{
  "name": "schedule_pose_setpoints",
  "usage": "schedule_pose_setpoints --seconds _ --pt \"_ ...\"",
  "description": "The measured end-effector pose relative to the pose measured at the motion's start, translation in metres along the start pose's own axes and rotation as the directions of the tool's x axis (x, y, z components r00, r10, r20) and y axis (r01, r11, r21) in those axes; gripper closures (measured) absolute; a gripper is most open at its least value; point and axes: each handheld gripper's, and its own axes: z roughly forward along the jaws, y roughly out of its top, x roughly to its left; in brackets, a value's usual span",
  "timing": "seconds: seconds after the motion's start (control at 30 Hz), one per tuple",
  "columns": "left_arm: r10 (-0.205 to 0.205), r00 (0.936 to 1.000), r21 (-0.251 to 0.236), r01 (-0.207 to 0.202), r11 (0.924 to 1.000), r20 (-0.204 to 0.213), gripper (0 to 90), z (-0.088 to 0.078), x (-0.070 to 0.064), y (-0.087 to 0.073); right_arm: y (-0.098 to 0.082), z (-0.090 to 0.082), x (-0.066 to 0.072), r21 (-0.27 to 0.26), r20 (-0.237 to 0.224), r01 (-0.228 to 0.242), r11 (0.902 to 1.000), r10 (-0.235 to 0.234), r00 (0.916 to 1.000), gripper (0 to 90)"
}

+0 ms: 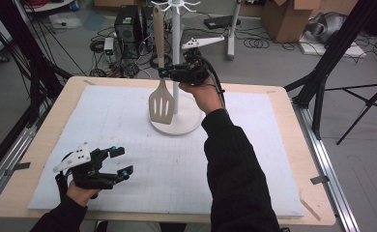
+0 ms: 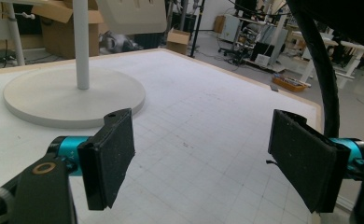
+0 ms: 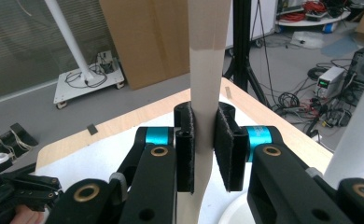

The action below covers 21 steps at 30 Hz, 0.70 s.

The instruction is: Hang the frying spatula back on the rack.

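Right gripper (image 1: 163, 73) clamps spatula (image 1: 160, 104) handle at frame top center beside stand (image 1: 175, 126); left gripper (image 1: 120, 161) lower left, jaws apart, empty.

A pale beige slotted spatula with a long flat handle (image 1: 160, 92) hangs upright, blade down, just beside the pole of a white round-based stand. Its slotted blade sits above the stand's base, while its handle rises past the table's far edge.
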Motion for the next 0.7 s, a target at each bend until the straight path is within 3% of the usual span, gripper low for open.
schedule_pose_setpoints --seconds 0.47,0.7 --pt "-0.002 1.0000 -0.011 0.002 0.9999 0.001 23.3 -0.002 0.001 0.001 -0.004 -0.004 -0.010 0.005 0.040 -0.037 0.9993 0.037 0.9985 78.9" --pt "-0.002 1.0000 -0.012 0.002 0.9999 -0.001 23.3 -0.003 0.001 0.001 -0.010 -0.003 -0.015 -0.001 0.075 -0.018 0.9998 0.018 0.9970 78.7"
